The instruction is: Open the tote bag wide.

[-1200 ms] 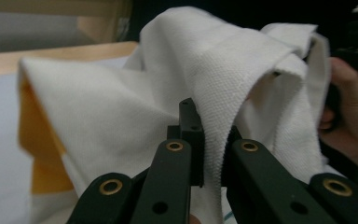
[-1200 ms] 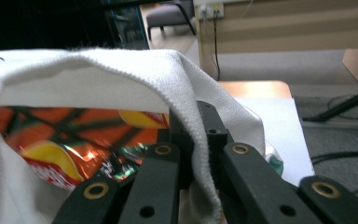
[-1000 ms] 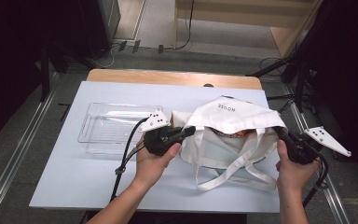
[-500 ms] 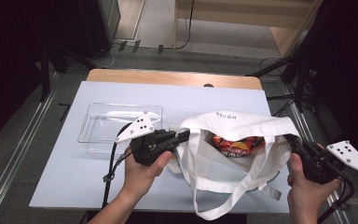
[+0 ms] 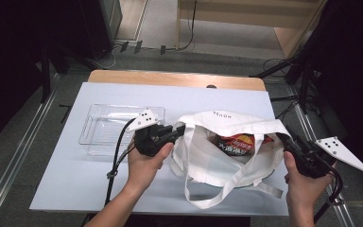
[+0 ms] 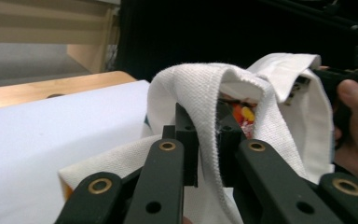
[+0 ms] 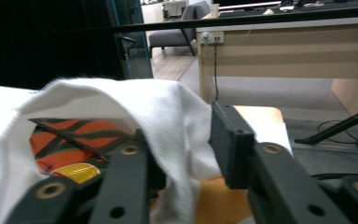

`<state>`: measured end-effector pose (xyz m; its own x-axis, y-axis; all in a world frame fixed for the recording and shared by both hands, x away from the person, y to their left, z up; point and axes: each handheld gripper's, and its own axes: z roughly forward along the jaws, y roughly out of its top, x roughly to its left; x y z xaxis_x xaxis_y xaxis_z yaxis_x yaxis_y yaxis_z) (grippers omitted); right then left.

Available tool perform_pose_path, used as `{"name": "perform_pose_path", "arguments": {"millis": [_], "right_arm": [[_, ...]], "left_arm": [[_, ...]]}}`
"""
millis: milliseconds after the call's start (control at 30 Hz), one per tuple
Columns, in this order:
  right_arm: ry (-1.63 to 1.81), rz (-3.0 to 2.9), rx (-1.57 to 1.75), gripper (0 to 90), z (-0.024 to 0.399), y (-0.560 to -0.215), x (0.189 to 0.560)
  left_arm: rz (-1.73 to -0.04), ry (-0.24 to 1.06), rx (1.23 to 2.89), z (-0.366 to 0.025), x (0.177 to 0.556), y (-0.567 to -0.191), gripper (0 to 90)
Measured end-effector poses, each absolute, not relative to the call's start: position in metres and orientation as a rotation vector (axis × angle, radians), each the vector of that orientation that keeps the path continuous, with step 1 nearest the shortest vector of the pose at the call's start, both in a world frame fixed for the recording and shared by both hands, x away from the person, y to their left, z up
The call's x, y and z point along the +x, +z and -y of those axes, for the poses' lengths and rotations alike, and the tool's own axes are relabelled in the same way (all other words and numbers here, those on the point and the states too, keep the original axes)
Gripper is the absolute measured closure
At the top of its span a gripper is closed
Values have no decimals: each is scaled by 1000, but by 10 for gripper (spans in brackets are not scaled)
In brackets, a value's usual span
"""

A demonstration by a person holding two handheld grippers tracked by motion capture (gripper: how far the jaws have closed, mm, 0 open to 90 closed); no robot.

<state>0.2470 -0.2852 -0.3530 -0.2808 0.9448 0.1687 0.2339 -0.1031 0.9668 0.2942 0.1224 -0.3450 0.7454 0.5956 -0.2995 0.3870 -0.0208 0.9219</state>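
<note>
A white cloth tote bag (image 5: 227,165) lies on the table with its mouth spread wide, and a red and orange snack packet (image 5: 238,143) lies inside. My left gripper (image 5: 182,128) pinches the left rim; in the left gripper view (image 6: 208,116) the cloth (image 6: 191,84) is squeezed between the pads, though the jaws have just been opening a little. My right gripper (image 5: 283,139) is at the right rim. Its jaws have just been opening, and in the right gripper view (image 7: 182,126) the cloth (image 7: 135,102) hangs loosely in a wide gap, above the packet (image 7: 70,140).
A clear plastic tray (image 5: 99,127) sits on the white table top (image 5: 170,94) to the left of the bag, just behind my left hand. The bag's long handles trail towards the front edge. Cables hang from both grippers.
Both hands have drawn apart, the left one to the left and the right one to the right. The bag's mouth has widened and the snack packet inside has come into sight.
</note>
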Motion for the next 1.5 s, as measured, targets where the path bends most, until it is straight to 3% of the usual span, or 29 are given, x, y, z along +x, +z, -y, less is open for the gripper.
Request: {"name": "perform_pose_path", "arguments": {"millis": [300, 433, 600, 667, 800, 1067, 1167, 1300, 1433, 1500], "right_arm": [[1365, -1660, 1324, 868, 281, -371, 258], [1357, -1644, 1313, 856, 278, -363, 260], [1385, -1604, 1322, 688, 280, -350, 273], [1394, -1607, 1334, 699, 281, -346, 279], [1371, -1630, 1296, 858, 276, -343, 289], [1277, -1777, 1446, 871, 278, -368, 325], [1266, -1805, 1497, 873, 279, -377, 329], [1263, -1829, 1533, 874, 281, -383, 331], [1268, -1851, 1530, 874, 282, -385, 329], [1268, -1864, 1524, 874, 282, -386, 328]], "left_arm": [[-908, 247, 1696, -124, 306, -364, 802], [-940, 270, 1716, -125, 311, -365, 823], [-1008, 270, 1777, -123, 320, -375, 872], [-1016, 272, 1801, -122, 321, -379, 878], [-995, 245, 1864, -120, 319, -386, 885], [-947, 206, 1925, -114, 310, -400, 882], [-936, 205, 1895, -115, 309, -399, 798], [-937, 207, 1870, -116, 309, -397, 772], [-923, 240, 1804, -114, 308, -392, 558], [-909, 267, 1794, -111, 308, -387, 504]]}}
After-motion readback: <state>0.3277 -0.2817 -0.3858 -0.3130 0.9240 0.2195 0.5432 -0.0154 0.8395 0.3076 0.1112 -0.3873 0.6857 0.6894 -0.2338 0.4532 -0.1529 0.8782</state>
